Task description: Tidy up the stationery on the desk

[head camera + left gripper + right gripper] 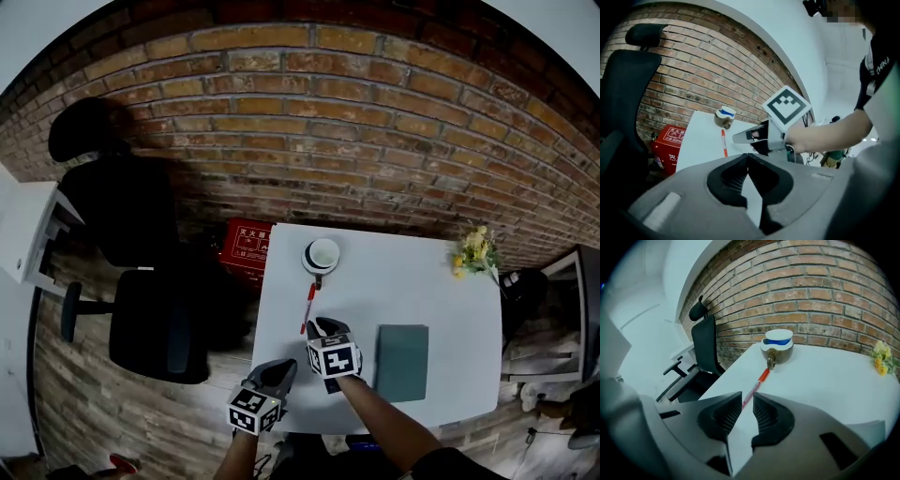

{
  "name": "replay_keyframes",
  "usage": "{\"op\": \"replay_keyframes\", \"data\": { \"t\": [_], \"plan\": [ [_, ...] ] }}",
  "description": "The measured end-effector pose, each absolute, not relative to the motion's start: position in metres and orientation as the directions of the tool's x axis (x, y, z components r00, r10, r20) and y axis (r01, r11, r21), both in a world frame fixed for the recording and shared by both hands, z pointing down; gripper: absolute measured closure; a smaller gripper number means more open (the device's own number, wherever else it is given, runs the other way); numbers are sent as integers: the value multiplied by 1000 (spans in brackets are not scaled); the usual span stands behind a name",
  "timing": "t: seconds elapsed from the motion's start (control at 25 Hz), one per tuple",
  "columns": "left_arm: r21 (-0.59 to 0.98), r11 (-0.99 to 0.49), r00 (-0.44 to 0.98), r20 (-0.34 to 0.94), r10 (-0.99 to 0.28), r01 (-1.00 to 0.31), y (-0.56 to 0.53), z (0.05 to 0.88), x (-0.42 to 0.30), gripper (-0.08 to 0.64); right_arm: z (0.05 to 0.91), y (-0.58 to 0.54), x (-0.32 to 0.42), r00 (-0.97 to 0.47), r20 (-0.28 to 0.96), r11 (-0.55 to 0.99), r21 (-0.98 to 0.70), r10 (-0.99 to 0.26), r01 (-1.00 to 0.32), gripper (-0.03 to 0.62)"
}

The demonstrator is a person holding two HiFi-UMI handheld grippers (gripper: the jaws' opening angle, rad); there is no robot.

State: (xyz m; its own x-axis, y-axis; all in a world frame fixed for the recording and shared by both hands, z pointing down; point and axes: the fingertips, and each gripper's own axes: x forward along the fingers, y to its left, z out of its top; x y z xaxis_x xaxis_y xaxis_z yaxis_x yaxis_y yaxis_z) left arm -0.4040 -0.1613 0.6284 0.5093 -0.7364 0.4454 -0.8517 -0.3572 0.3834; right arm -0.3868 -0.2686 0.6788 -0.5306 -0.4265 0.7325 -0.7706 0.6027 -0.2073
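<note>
A red pen (307,306) lies on the white desk (394,281), pointing toward a mug (321,255) with a blue-and-white roll inside. A grey-green notebook (402,361) lies flat to the right. My right gripper (321,324) hovers at the pen's near end, open by a narrow gap. In the right gripper view the pen (758,383) runs from that gap (747,401) up to the mug (778,347). My left gripper (286,366) is at the desk's front-left edge, shut and empty. Its own view (747,157) shows the pen (723,143), the mug (724,117) and the right gripper (740,137).
A black office chair (141,281) stands left of the desk, with a red box (246,246) on the floor between them. Yellow flowers (475,251) sit at the desk's far right corner. A brick wall (309,122) runs behind.
</note>
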Motion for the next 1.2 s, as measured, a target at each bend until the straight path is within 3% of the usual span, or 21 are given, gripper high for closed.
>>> {"op": "replay_keyframes", "data": {
  "t": [0.4,0.56,0.92,1.2],
  "plan": [
    [393,-328,498,492,-714,-859,-135,654,-432,548,713,-280,-407,-403,783,533,-110,-473,-839,468],
    [394,-334,505,501,-703,-856,-132,657,-433,548,714,-279,-404,-366,796,540,-60,-481,-840,521],
    [357,-394,529,490,-693,-847,-146,648,-410,548,713,-267,-387,-447,786,607,-117,-427,-786,546],
    [325,-471,572,489,-658,-820,-161,637,-361,549,680,-256,-326,-481,757,618,-131,-442,-775,547]
  ]
}}
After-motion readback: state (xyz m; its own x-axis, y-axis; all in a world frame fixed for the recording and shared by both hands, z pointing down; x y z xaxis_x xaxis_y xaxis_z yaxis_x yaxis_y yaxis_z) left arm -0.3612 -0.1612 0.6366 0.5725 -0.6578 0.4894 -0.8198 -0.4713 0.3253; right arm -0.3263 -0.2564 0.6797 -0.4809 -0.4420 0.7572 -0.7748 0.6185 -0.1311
